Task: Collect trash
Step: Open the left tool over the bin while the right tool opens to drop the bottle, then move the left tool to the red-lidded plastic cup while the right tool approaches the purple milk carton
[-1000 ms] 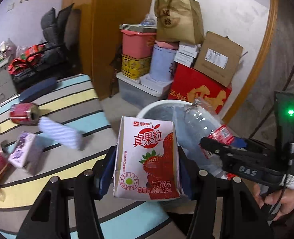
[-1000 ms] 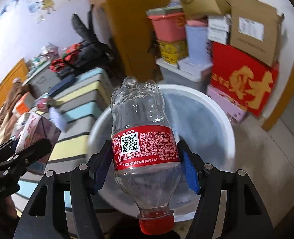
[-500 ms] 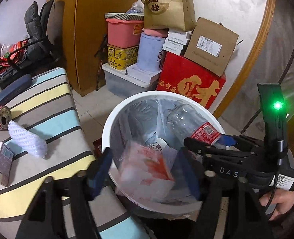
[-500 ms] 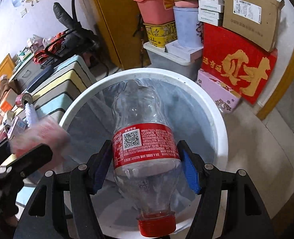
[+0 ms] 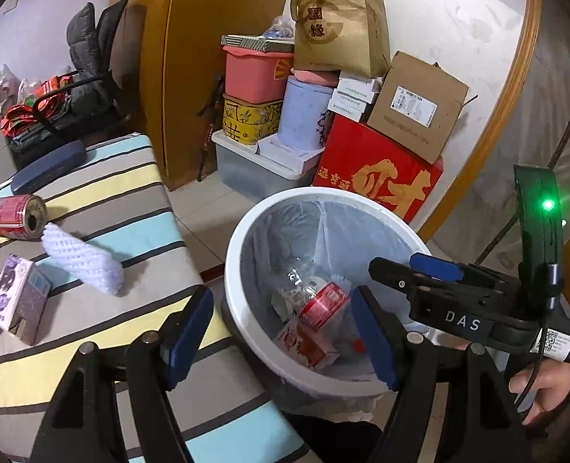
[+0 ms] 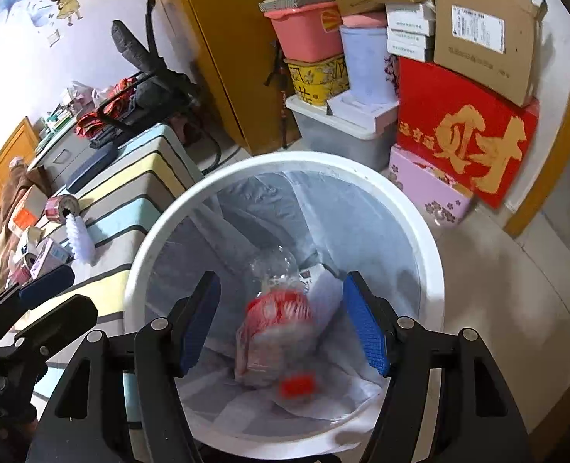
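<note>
Dropped bottle (image 6: 275, 332) lies in bin (image 6: 285, 162) below parted right gripper (image 6: 281, 324).

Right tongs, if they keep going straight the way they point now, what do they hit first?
Probably the plastic bottle lying in the white bin, centred between the open right tongs. Depth is unclear.

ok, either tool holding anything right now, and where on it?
Nothing held. Left tool and right tool both stand open over the bin; the bottle and milk carton are inside it.
</note>
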Demonstrator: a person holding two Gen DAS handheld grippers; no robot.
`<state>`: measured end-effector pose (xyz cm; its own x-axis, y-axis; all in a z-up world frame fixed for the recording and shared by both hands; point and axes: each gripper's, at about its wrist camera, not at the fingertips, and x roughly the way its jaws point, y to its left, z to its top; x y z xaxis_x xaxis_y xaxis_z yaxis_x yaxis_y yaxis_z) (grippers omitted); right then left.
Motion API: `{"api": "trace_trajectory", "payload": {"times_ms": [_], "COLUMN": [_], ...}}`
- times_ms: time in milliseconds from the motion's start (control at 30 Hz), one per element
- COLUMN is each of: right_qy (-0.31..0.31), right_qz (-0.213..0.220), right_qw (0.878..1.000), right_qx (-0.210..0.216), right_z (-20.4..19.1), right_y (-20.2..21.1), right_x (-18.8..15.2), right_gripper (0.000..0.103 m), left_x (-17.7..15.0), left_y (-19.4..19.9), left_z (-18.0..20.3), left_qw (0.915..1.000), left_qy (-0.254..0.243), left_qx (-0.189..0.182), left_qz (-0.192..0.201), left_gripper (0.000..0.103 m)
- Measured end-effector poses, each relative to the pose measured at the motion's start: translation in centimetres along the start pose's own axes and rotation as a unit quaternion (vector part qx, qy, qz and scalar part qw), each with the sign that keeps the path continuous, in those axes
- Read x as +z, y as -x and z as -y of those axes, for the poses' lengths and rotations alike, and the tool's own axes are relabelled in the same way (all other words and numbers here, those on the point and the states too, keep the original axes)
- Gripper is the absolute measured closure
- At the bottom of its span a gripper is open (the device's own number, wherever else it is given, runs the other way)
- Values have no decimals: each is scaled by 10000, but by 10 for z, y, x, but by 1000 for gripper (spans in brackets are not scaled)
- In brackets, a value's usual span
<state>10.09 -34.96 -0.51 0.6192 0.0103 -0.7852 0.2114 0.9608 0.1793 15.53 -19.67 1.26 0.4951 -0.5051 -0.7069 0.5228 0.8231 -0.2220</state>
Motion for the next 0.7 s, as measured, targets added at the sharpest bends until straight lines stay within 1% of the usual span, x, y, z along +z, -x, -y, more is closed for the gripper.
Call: {"api": "trace_trajectory", "payload": {"times_ms": [267,433,533,700], "right_qy": [68,235,292,545], "right_qz": [305,410,465,527], "right_qw": [9995,9989,9983,9969], "right_qx": [53,73,178,221], "right_z": [-18,-36,-47,-71], "right_y": [17,23,26,27], "right_x": [-3,-7,-10,-15], "right_gripper": [35,35,35,35], "left_x": [-7,-15,-20,-31], "left_y": [30,51,65,87], "left_z": [-15,-29,-39,-62], "left_qw": [9996,9989,9981,9960], "left_qy": [72,172,225,402], "left_qx": [131,216,333,511], "left_qz": [224,369,475,617], "left_gripper": [28,28,28,27]}}
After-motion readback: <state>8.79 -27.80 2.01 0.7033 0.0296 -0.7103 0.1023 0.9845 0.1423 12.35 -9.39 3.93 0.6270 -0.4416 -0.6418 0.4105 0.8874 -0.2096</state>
